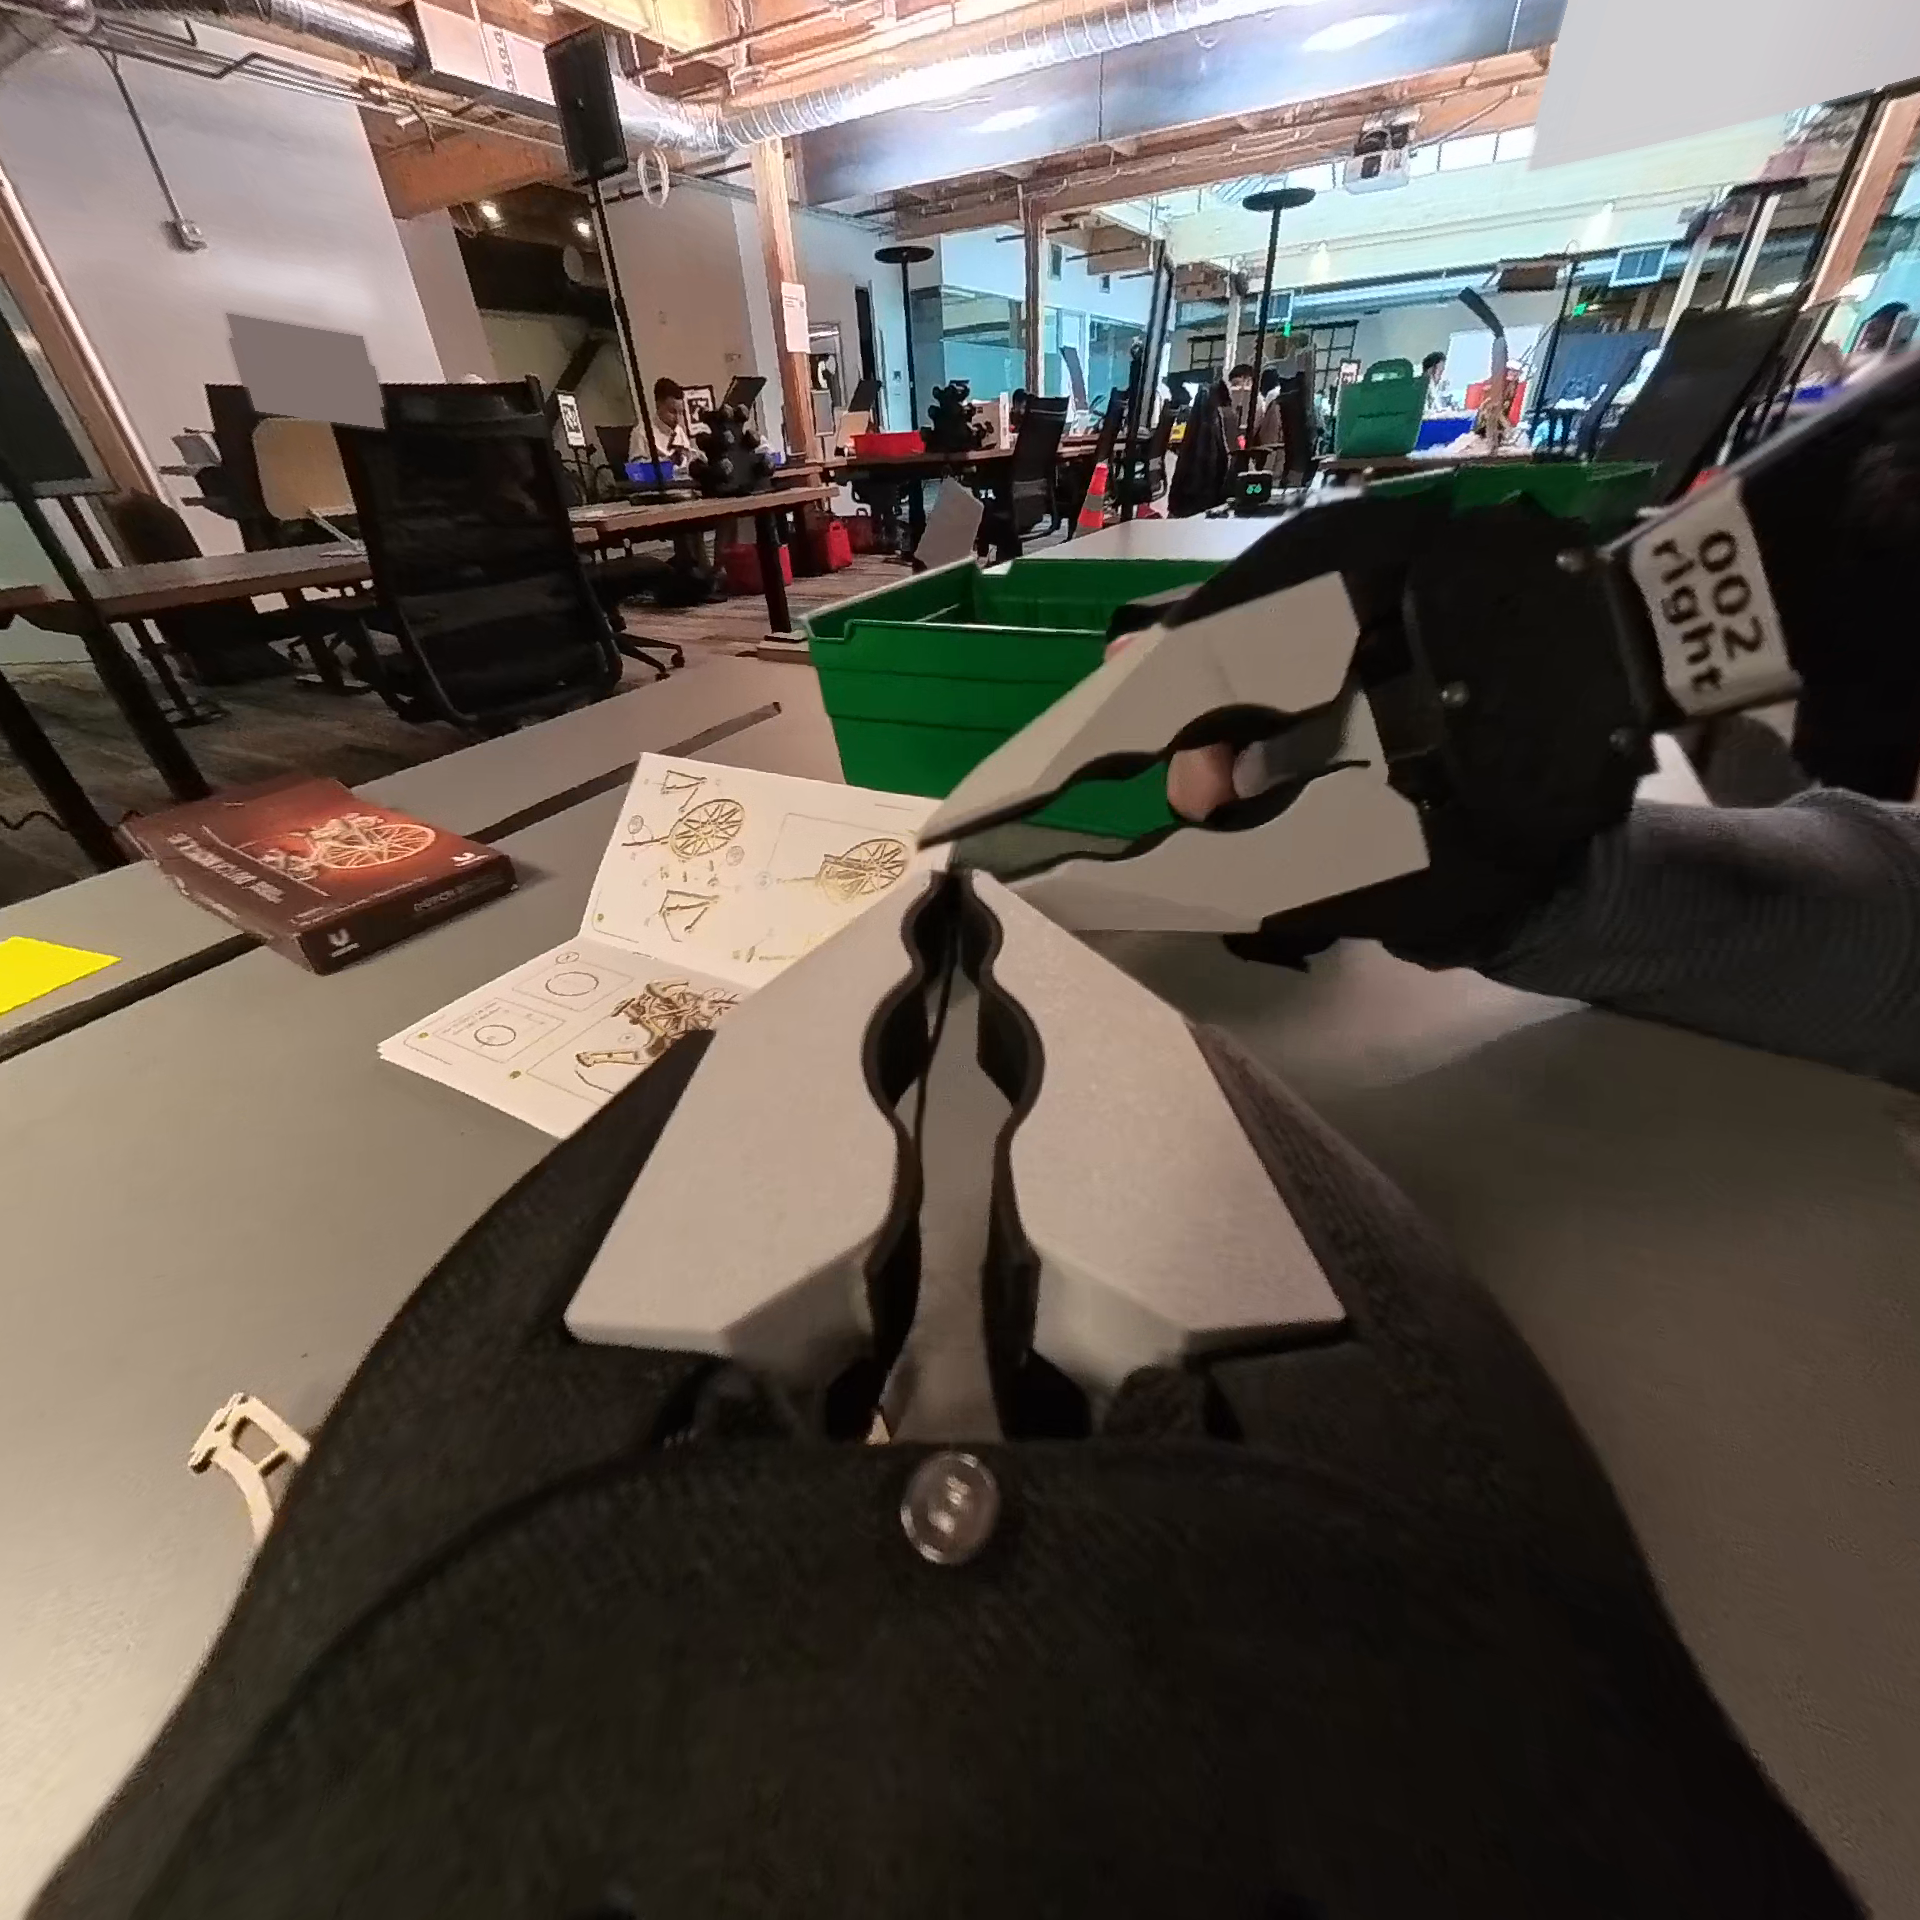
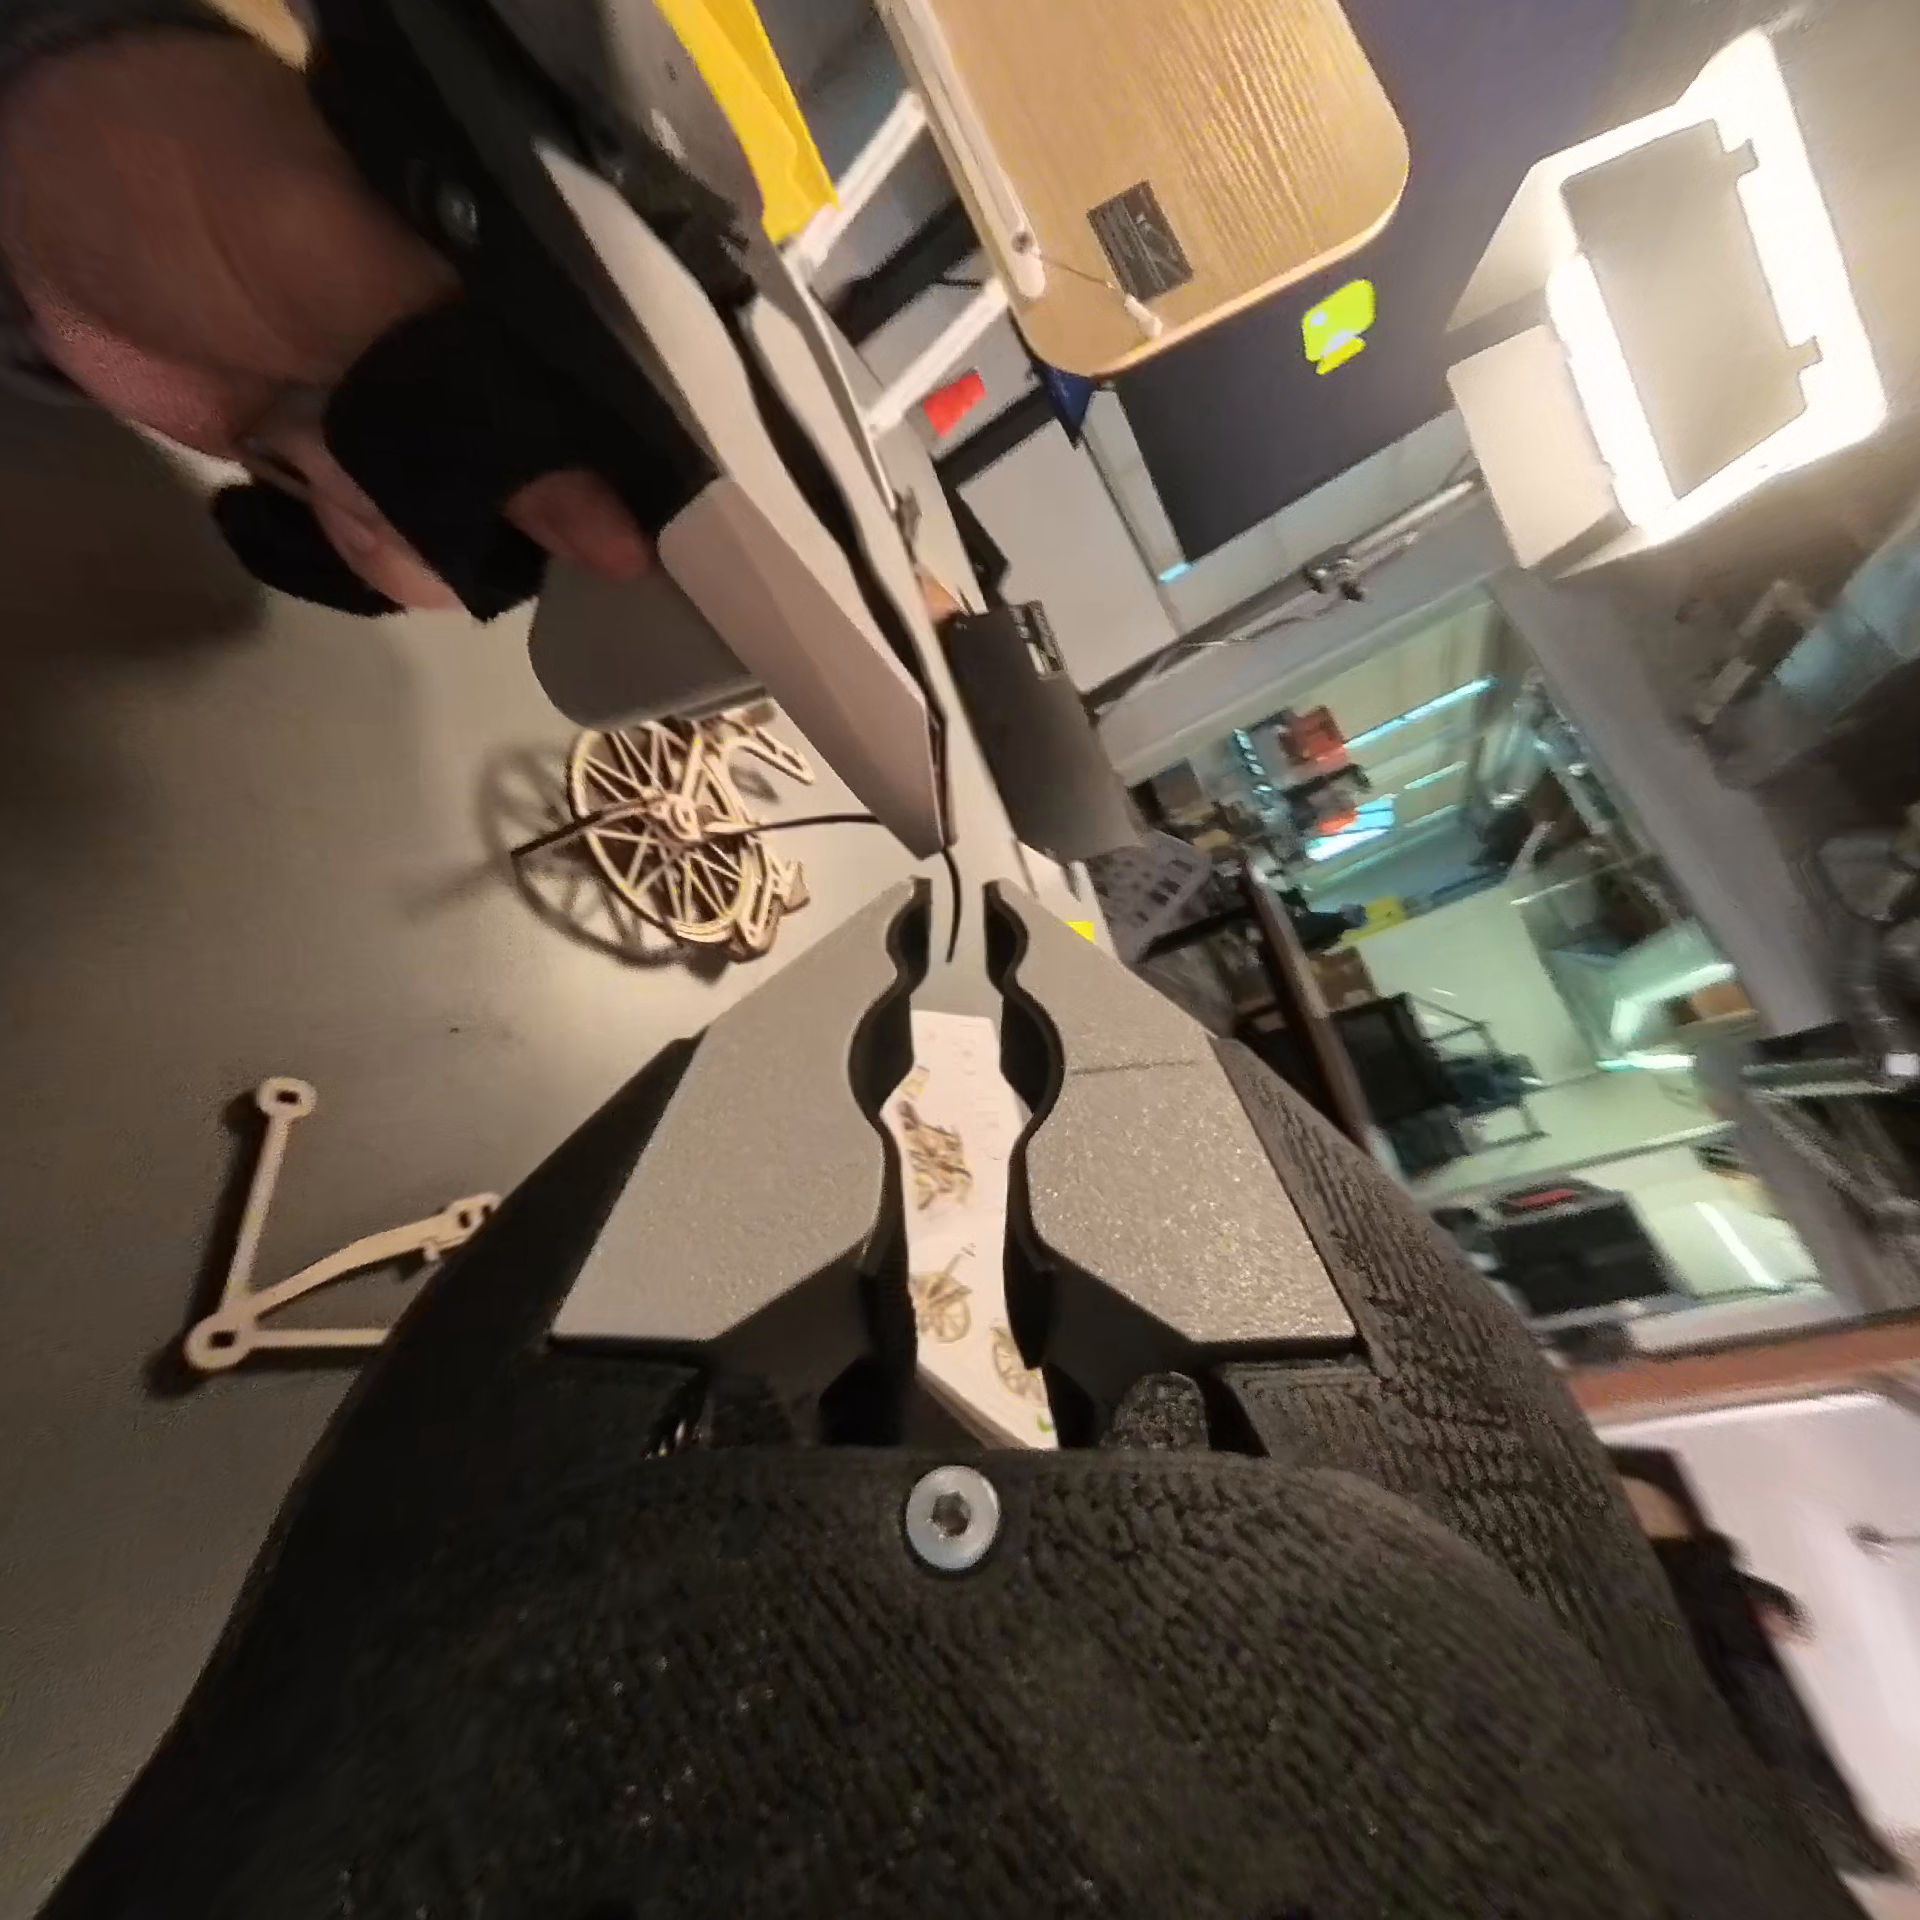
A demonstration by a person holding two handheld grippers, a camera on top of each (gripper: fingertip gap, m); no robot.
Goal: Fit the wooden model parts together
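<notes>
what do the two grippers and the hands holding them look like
Both the left gripper and the right gripper have pale grey wedge fingers with wavy black inner pads on textured black bodies. The right carries a white label; its hand wears a black fingerless glove and grey sleeve.

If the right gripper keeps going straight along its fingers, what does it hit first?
Most likely the left gripper: its tip sits just ahead of the right gripper, fingertips nearly touching, a thin black cord running between them. The wooden wheel assembly lies off to one side, out of line.
</notes>
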